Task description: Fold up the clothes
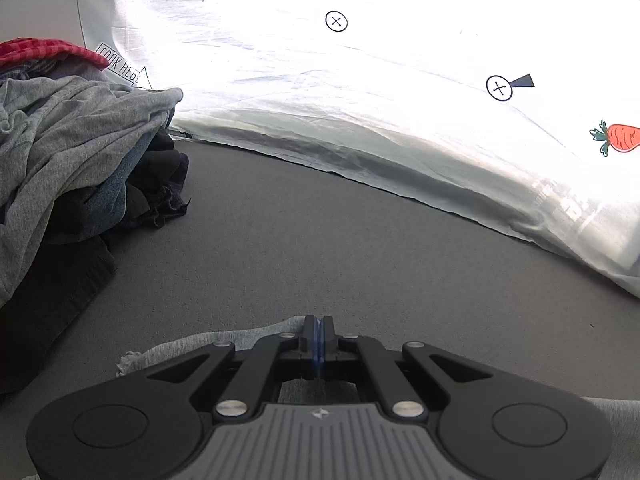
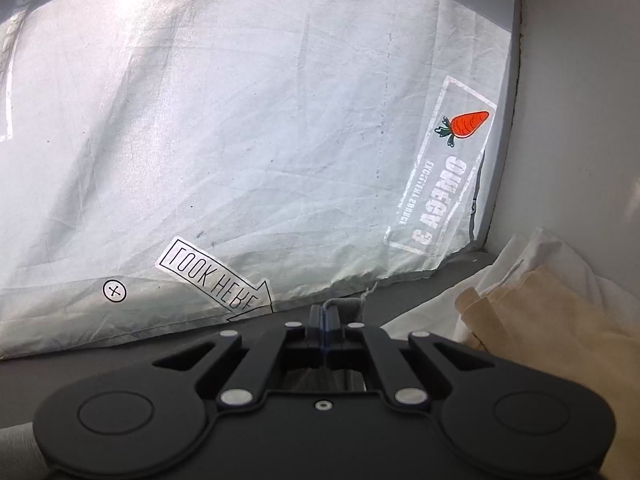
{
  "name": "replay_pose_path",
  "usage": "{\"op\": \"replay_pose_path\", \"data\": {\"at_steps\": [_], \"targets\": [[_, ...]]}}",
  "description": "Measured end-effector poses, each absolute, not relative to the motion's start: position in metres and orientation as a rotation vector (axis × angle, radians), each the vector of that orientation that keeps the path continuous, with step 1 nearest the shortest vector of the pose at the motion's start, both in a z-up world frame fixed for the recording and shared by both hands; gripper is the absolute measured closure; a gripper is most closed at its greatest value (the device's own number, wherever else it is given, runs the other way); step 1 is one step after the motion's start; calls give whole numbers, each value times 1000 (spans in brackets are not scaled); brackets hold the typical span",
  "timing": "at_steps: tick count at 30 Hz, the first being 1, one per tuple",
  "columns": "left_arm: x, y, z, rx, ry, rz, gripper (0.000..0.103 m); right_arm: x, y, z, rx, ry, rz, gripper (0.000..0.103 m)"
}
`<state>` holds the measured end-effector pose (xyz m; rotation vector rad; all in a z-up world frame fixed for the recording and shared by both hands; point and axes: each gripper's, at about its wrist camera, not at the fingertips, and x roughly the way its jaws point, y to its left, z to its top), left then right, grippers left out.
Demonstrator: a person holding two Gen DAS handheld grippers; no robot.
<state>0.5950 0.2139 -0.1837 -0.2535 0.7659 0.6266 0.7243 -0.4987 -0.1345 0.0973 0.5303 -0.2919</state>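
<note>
I had both grippers clamped on the same light grey garment (image 1: 224, 344), 1 edge in each. My left gripper (image 1: 319, 322) was pinched tight on a fold of that cloth low on the grey table (image 1: 320, 220), the fabric spreading out to the left under the fingers. My right gripper (image 2: 323, 312) was likewise clenched, with a small flap of grey cloth and a loose thread caught at its tip, held just in front of the white sheet (image 2: 240, 120) with the carrot sticker (image 2: 466, 124) and the "LOOK HERE" arrow (image 2: 216, 280).

As for progress, I judged this garment barely started: I had only taken hold of it, and no fold showed yet. To my left a pile (image 1: 72, 152) of crumpled clothes waited, grey on top, dark pieces beneath, something red checked (image 1: 44, 50) behind; all of that was unfolded. On the right, by the wall, lay white and tan cloths (image 2: 552, 312) that looked laid flat, perhaps finished, though I could not tell for sure. So 1 piece was in hand and most of the work was left
</note>
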Motion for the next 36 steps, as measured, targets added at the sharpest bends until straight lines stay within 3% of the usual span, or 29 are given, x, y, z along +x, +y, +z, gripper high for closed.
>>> {"op": "replay_pose_path", "data": {"at_steps": [3,4,6,7,8,9,10,18,24,32,34,35,36], "targets": [[601,224,-191,-293,799,647,102,750,-495,-140,115,533,-240,100],[602,225,-195,-298,813,650,100,756,-491,-143,107,552,-246,93],[602,221,-195,-287,817,649,95,759,-482,-149,104,583,-251,55],[600,219,-193,-288,806,630,82,754,-478,-151,114,578,-245,53],[597,216,-190,-284,793,616,73,747,-476,-153,126,578,-231,54],[594,212,-187,-280,780,603,58,739,-473,-157,137,591,-214,54],[590,208,-183,-268,769,597,51,730,-471,-160,138,607,-214,54],[559,149,-161,-197,790,494,27,631,-461,-192,193,736,-359,52],[540,93,-176,-159,908,399,25,600,-483,-217,363,795,-442,52],[519,59,-201,-100,969,376,21,610,-504,-223,450,741,-467,52],[518,60,-203,-117,968,386,17,616,-499,-225,368,759,-468,69],[517,60,-204,-126,967,391,17,619,-497,-225,309,770,-448,92],[517,61,-204,-138,969,391,16,621,-494,-225,250,780,-428,100]]}}
